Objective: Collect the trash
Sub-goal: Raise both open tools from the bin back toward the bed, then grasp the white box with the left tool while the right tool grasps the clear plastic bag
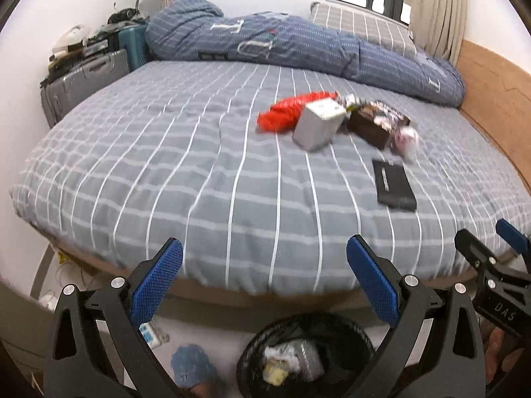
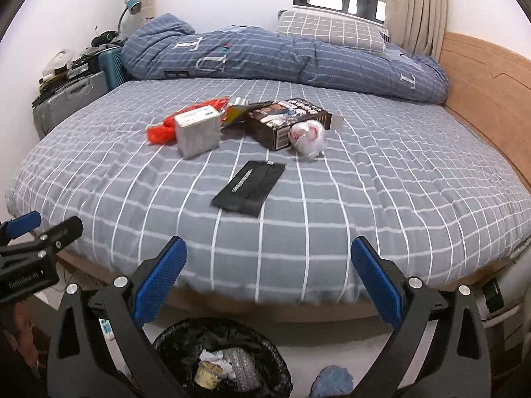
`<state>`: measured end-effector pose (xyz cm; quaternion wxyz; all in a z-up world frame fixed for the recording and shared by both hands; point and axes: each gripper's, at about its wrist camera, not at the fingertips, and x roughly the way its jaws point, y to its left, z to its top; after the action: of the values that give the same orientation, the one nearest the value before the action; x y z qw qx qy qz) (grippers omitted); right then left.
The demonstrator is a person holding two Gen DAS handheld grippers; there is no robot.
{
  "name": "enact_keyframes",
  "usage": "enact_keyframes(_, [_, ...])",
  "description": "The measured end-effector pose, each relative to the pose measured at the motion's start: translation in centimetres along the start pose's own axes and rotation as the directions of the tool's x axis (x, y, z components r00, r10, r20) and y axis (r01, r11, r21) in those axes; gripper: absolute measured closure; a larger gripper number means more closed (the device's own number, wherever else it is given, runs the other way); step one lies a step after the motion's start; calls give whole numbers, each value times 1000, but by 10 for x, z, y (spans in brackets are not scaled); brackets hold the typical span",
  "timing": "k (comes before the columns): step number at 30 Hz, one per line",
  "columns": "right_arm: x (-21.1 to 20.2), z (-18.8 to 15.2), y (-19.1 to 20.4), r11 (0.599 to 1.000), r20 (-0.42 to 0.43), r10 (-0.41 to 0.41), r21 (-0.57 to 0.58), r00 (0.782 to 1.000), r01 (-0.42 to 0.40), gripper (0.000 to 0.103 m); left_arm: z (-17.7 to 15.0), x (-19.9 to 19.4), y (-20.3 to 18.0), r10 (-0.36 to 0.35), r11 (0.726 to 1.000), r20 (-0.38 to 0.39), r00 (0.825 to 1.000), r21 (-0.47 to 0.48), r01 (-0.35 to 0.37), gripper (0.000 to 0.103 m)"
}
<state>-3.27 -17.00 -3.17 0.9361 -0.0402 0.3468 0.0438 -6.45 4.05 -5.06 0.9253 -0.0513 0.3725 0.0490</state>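
Both the left tool (image 1: 264, 270) and right tool (image 2: 268, 270) hang apart and empty over the bin (image 2: 172, 341), so next comes reaching for trash on the bed (image 2: 365, 199), likely the nearest black packet (image 2: 249, 188).

Large pale serif letters "T" and "U" are sewn on the rolled blue striped quilt (image 2: 252, 56) at the far side of the bed; another "T" sits near its right end.

Black gripper body at the right edge of the left wrist view (image 1: 497, 301) carries white letters "DAS".

Brown printed cardboard box (image 2: 285, 122) bears white lettering, too blurred to read.

Grey carton (image 2: 197, 132): label illegible.
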Motion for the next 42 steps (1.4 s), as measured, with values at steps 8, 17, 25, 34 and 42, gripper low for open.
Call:
enact_keyframes(8, [39, 33, -10, 1000, 2, -21, -7, 1000, 21, 8, 37, 36, -12, -4, 999, 17, 1000, 47, 4, 6])
enact_keyframes(17, [90, 59, -39, 999, -33, -38, 35, 999, 39, 8, 68, 78, -32, -34, 996, 11, 999, 80, 33, 6])
enact_keyframes(25, [129, 82, -48, 998, -41, -48, 35, 998, 50, 8, 92, 115, -56, -44, 994, 5, 999, 99, 43, 6])
enact_keyframes(34, [165, 109, -65, 997, -39, -71, 33, 997, 72, 8, 119, 148, -76, -60, 992, 4, 998, 114, 59, 6])
enact_keyframes(42, [194, 120, -80, 997, -66, -55, 53, 996, 59, 14, 130, 174, -87, -49, 991, -10, 999, 127, 50, 7])
